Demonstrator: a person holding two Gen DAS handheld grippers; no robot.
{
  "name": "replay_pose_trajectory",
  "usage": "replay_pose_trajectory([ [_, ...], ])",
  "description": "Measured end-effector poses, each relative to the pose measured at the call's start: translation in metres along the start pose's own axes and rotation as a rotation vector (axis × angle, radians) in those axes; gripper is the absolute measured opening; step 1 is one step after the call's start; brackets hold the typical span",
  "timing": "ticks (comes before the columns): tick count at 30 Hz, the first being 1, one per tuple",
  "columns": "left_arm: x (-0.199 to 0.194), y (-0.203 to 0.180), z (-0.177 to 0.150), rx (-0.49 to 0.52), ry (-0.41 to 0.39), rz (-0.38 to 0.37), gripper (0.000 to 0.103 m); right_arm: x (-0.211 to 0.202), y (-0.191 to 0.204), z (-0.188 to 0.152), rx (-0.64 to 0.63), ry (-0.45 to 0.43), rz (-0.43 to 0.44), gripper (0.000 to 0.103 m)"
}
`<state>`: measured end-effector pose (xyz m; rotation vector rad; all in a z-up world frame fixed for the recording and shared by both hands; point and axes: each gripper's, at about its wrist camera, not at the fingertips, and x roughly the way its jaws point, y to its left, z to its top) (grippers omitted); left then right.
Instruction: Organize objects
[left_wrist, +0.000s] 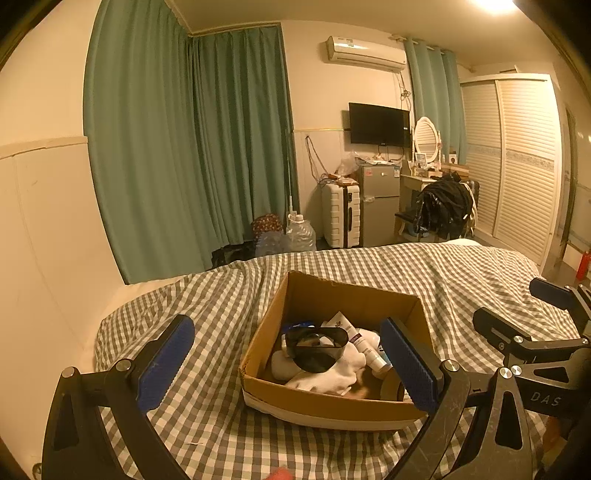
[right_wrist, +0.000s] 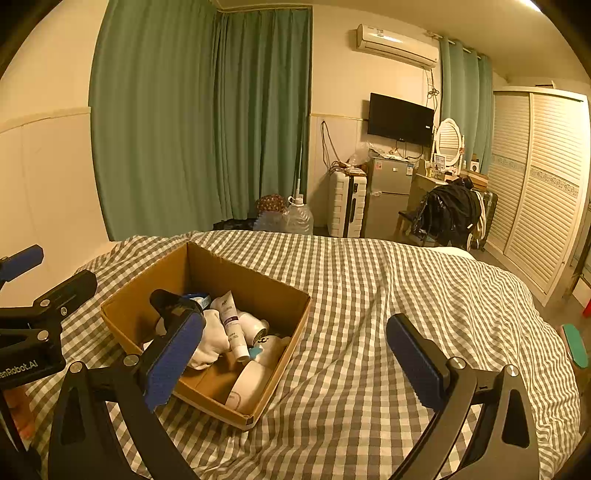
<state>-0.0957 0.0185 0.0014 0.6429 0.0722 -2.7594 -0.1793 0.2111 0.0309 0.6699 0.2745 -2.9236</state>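
The cardboard box (left_wrist: 334, 406) sits on the checked bedspread (left_wrist: 207, 314); inside it, dark sunglasses (left_wrist: 316, 349) lie atop white cloth (left_wrist: 332, 373), beside a tube (left_wrist: 364, 343).

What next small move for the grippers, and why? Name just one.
Probably draw both back from the cardboard box. The left gripper and right gripper are open and empty, the sunglasses, tube and white cloth already lie inside, and nothing loose shows on the checked bedspread.
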Motion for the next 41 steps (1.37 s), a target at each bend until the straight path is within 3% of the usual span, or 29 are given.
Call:
replay_pose_trajectory([
  [41, 0.0008, 0.0001, -0.0039, -0.005, -0.004, 0.003, 0.103, 0.0013, 0.0003, -0.0036, -0.009, 0.009, 0.002, 0.1],
])
